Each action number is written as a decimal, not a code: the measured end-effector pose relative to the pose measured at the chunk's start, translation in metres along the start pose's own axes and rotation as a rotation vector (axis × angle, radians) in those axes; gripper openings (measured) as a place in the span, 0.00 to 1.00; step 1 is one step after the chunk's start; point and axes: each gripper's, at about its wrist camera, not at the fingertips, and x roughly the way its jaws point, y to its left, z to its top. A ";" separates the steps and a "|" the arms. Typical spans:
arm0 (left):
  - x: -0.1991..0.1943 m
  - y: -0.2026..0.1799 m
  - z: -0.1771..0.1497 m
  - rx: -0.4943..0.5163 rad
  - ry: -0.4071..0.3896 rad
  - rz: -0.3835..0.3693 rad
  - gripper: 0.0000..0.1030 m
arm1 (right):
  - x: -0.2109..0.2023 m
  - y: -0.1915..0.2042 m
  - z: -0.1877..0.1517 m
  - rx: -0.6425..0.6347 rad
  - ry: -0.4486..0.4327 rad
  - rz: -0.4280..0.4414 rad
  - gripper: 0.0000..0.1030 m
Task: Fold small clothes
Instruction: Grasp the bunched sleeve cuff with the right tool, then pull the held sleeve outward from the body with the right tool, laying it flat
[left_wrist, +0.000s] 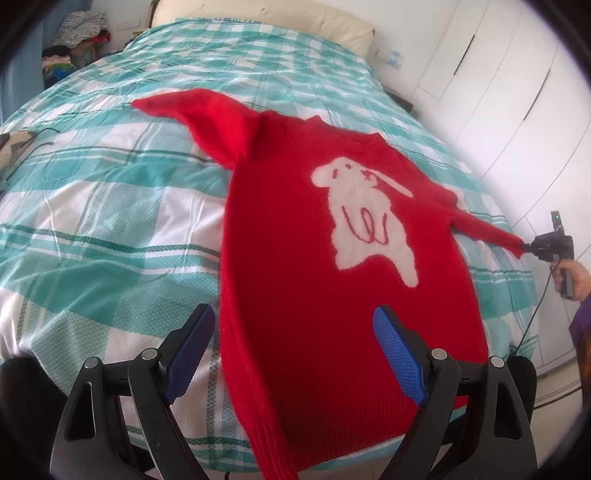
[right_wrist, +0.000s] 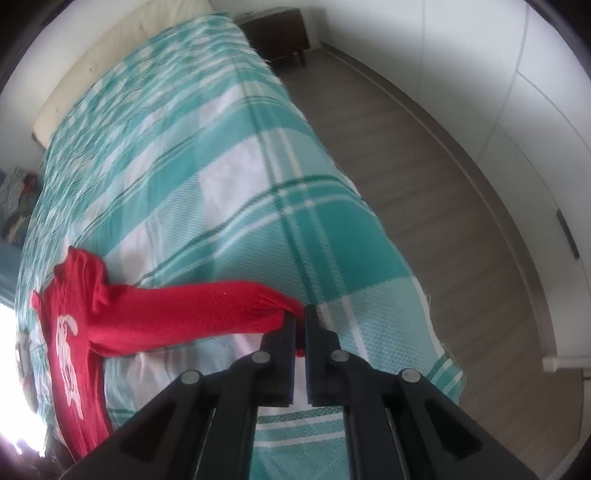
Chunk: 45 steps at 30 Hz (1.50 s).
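A small red sweater (left_wrist: 295, 236) with a white animal figure lies face up on a teal-and-white checked bedspread (left_wrist: 110, 206). Its left sleeve (left_wrist: 199, 118) lies spread toward the headboard. My left gripper (left_wrist: 293, 332) hovers open over the sweater's lower body, blue pads wide apart with nothing pinched between them. My right gripper (right_wrist: 301, 325) is shut on the cuff of the right sleeve (right_wrist: 207, 310), which is stretched straight out toward the bed's right edge. In the left wrist view that gripper (left_wrist: 526, 246) shows at the far right, held by a hand.
A cream headboard (left_wrist: 266, 18) stands at the bed's far end. White wardrobe doors (left_wrist: 509, 74) line the right wall across a strip of wooden floor (right_wrist: 424, 192). A dark nightstand (right_wrist: 280, 33) sits by the bed head. A pile of clothes (left_wrist: 74, 40) lies far left.
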 end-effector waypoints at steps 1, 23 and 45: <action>-0.001 0.001 -0.001 0.001 -0.001 0.004 0.86 | 0.003 -0.005 -0.003 0.018 -0.015 0.032 0.04; 0.005 -0.015 -0.001 0.021 0.013 0.024 0.86 | 0.020 0.009 -0.029 -0.057 -0.325 0.226 0.27; 0.009 -0.014 -0.007 0.040 0.042 0.043 0.86 | -0.022 -0.018 -0.029 0.038 -0.175 0.336 0.04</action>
